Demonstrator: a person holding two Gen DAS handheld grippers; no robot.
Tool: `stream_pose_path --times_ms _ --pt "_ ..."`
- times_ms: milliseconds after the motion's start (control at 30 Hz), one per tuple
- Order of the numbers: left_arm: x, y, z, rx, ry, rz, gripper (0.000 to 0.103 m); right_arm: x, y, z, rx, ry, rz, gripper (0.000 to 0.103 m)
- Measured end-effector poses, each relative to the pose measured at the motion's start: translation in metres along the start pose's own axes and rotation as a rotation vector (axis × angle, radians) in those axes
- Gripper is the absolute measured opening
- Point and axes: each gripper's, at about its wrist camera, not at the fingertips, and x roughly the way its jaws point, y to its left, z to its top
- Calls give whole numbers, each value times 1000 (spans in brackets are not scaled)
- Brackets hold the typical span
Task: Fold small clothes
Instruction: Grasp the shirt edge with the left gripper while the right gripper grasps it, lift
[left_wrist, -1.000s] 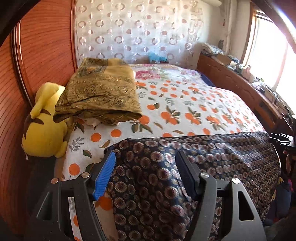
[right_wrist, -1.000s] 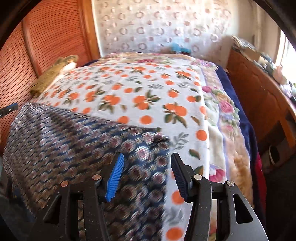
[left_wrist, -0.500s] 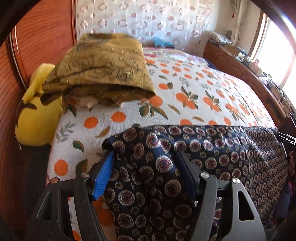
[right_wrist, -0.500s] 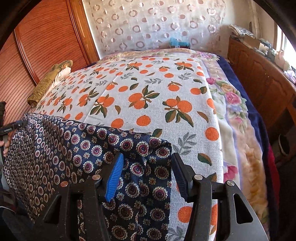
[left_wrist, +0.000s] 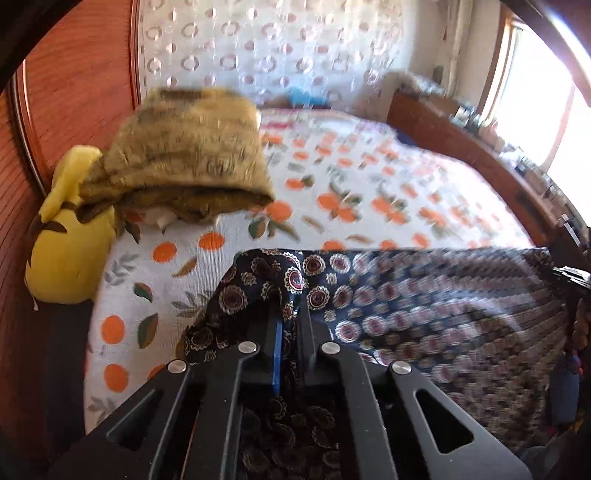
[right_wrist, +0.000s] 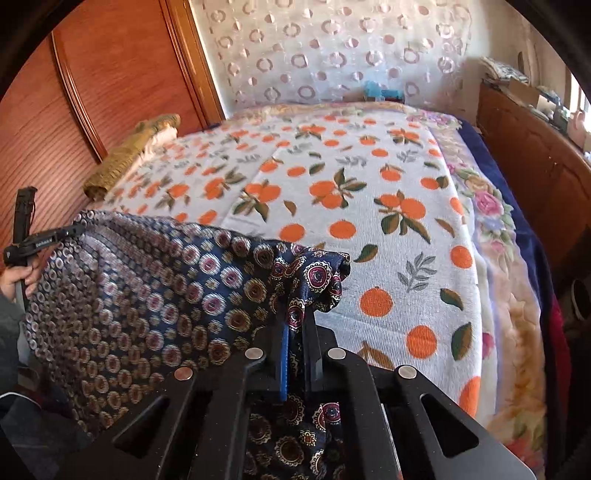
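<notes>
A bed (right_wrist: 406, 236) fills both views, covered by a white bedspread (left_wrist: 332, 192) printed with oranges and green leaves. A floral blanket (right_wrist: 495, 236) shows along the bed's right edge, and a wooden headboard (right_wrist: 92, 92) runs along its left edge. A pale curtain (right_wrist: 332, 48) with a ring pattern hangs behind the far edge.

Across the near edge of the bed lies the cloth (right_wrist: 147, 295), a navy garment printed with round medallions. It is stretched between the two grippers, one corner at each.

On the bedspread near the far left corner sits a folded olive-gold fabric (left_wrist: 188, 155), blurred in the left wrist view. Beside it, between the bed's left edge and the headboard, rests a yellow plush toy (left_wrist: 70, 236).

The left gripper (left_wrist: 290, 321) is clenched on the cloth's left corner, and the fabric bunches up between and above its fingers. The right gripper (right_wrist: 297, 328) is likewise clamped on the right corner, with a ruffle of cloth standing above its fingertips.

At the left edge of the right wrist view, a hand (right_wrist: 16, 277) grips the handle of the left gripper.
</notes>
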Motion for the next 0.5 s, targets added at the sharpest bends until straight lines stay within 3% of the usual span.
stream_pose_path --times_ms 233,500 --pt "-107 -34 21 66 -228 -62 6 -85 14 14 -28 -147 -13 4" --pt "-186 -66 62 160 -426 -87 6 -187 38 52 -143 -345 -96 4"
